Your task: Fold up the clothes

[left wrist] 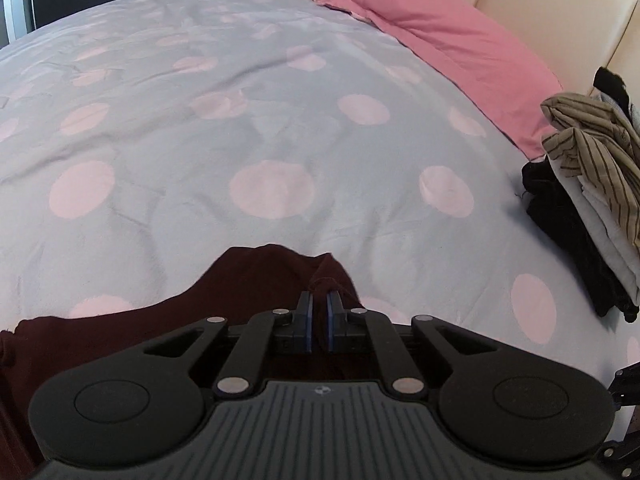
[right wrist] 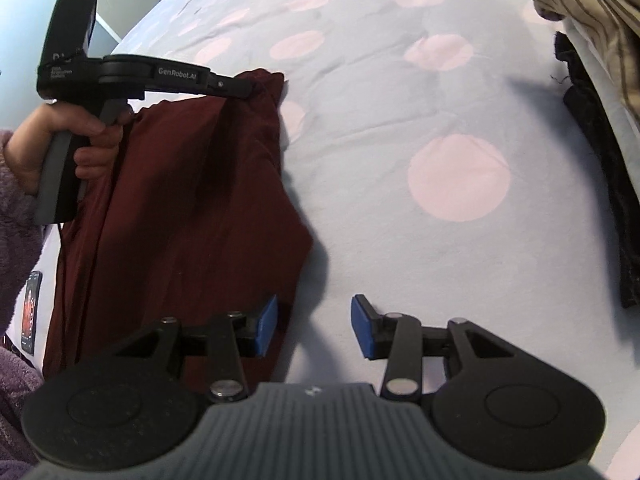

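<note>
Polka-dot duvet (left wrist: 280, 128) covers the bed; left tool (left wrist: 319, 304) pinches soft maroon garment (right wrist: 192, 208), right tool (right wrist: 314, 326) gapes released.

Your black grippers (right wrist: 314, 326) carry blue pads (right wrist: 266, 326), silver pivot screws; fuzzy purple sleeve (right wrist: 16, 216) at left frame edge.

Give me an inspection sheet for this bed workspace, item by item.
Surface: grey duvet with pink dots, lightly creased.
Job's things: maroon garment, partly folded, at the near edge.
Clutter: clothes pile with striped shirt on top; phone beside the garment.
Grippers: left gripper shut on a maroon garment corner; right gripper open, one of its fingers over the garment's edge.
Cables: thin black cable hanging from the left handle.
Surroundings: pink pillow, cream headboard.
</note>
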`<state>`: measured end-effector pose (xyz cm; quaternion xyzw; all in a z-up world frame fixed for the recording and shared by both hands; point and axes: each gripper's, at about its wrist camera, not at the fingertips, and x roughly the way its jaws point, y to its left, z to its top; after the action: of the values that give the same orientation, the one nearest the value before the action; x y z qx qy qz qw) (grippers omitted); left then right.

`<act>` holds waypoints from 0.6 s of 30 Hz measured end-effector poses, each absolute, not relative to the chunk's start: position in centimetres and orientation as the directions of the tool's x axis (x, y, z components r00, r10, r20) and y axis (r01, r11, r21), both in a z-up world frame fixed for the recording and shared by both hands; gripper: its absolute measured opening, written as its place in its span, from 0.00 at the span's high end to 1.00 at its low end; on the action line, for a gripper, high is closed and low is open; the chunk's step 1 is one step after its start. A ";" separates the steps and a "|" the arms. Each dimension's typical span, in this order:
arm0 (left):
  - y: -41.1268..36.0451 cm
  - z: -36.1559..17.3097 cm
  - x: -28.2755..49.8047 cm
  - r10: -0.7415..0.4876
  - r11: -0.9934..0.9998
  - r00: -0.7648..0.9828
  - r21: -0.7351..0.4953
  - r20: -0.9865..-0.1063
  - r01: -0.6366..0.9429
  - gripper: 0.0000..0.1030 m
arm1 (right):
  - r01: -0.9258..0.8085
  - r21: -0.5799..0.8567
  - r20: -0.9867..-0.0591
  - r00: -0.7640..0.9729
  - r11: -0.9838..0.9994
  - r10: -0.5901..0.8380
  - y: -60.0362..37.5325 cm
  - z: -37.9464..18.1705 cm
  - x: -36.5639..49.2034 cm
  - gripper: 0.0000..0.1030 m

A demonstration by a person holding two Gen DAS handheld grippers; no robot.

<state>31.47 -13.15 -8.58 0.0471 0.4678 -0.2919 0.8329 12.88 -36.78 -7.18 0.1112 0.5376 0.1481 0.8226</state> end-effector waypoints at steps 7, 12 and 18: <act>-11.9 -9.6 31.4 -0.381 0.860 0.417 -0.151 -0.825 0.487 0.91 | -0.144 0.428 -0.816 0.363 0.892 0.450 -36.0 -7.4 13.2 0.65; -11.1 -7.3 29.7 -0.382 0.876 0.478 -0.145 -0.791 0.461 0.73 | -0.159 0.411 -0.824 0.356 0.897 0.441 -34.9 -8.2 13.2 0.66; -12.3 -4.7 26.0 -0.405 0.830 0.414 -0.138 -0.815 0.541 0.70 | -0.214 0.422 -0.790 0.390 0.881 0.473 -33.3 -7.3 12.1 0.95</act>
<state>25.95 -12.26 -4.74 0.0731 0.4620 -0.2824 0.8375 12.13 -33.34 -7.29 0.1267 0.5116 0.2082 0.8240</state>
